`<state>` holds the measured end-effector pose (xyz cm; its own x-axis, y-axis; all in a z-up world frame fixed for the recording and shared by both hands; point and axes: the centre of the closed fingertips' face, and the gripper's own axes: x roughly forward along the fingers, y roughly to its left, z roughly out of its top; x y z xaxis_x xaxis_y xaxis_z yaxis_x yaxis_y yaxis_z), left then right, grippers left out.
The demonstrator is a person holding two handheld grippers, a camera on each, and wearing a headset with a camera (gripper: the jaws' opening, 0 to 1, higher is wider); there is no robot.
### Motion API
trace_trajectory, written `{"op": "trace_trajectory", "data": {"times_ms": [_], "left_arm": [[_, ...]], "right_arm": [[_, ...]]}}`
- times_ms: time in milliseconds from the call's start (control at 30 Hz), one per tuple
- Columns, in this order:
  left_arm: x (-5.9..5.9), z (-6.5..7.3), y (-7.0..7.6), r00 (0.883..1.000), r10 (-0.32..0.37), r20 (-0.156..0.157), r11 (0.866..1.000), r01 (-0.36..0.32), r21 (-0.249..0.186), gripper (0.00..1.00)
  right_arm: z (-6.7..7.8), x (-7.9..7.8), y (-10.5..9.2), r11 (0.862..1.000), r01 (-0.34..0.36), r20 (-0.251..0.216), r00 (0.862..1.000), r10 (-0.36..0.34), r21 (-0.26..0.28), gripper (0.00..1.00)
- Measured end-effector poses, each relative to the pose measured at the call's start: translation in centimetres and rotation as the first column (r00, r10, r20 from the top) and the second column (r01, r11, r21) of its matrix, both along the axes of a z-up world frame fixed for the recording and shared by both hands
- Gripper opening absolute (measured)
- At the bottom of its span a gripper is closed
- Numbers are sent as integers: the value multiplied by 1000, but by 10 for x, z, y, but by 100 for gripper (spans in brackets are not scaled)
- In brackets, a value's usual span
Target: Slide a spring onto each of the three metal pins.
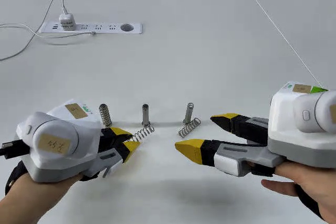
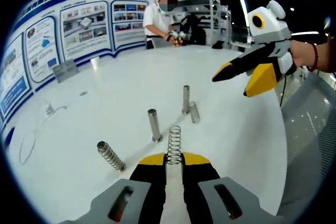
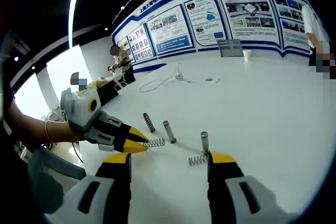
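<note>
My left claw (image 2: 175, 158) pinches a spring (image 2: 174, 139) by one end, so it may flex and miss the middle pin (image 2: 153, 123); my right claw (image 3: 169, 159) gapes wide, empty.

We're looking down and forward from the headset at the table (image 1: 210, 51), pretty close. The left hand-held gripper (image 1: 132, 141) cam and right hand-held gripper (image 1: 194, 132) cam are peering low across it toward each other, all sharing the pins (image 1: 146, 115).

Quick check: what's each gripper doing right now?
Left gripper: shut on a spring.
Right gripper: open, holding nothing.
</note>
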<state>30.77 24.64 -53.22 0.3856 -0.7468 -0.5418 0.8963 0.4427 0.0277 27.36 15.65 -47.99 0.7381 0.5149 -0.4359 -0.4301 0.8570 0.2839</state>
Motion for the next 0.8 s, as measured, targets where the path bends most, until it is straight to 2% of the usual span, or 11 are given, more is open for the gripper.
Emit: {"op": "trace_trajectory", "data": {"times_ms": [100, 200, 267, 367, 667, 733, 800], "left_arm": [[-1, 11, 1, 1000, 8, 15, 1000, -7, -27, 10], [-2, 25, 2, 999, 27, 41, 998, -25, -66, 10], [-3, 30, 2, 998, 35, 49, 996, -32, -78, 10], [-5, 42, 1, 997, 45, 66, 993, -37, -114, 10], [-9, 68, -3, 991, 75, 107, 981, -54, -187, 10], [-11, 74, -4, 990, 81, 113, 977, -57, -206, 10], [-11, 79, -5, 989, 92, 118, 972, -64, -224, 10]], "right_arm": [[7, 2, 2, 999, 16, 3, 1000, -16, 46, 58], [16, 6, 6, 993, 33, 9, 999, -34, 114, 56], [20, 8, 8, 989, 39, 18, 999, -42, 140, 54], [31, 11, 16, 974, 49, 24, 998, -56, 220, 51], [45, 24, 31, 941, 56, 23, 997, -68, 333, 44], [48, 25, 34, 932, 58, 17, 998, -68, 359, 43], [52, 26, 38, 915, 61, 10, 997, -70, 398, 39]]}}
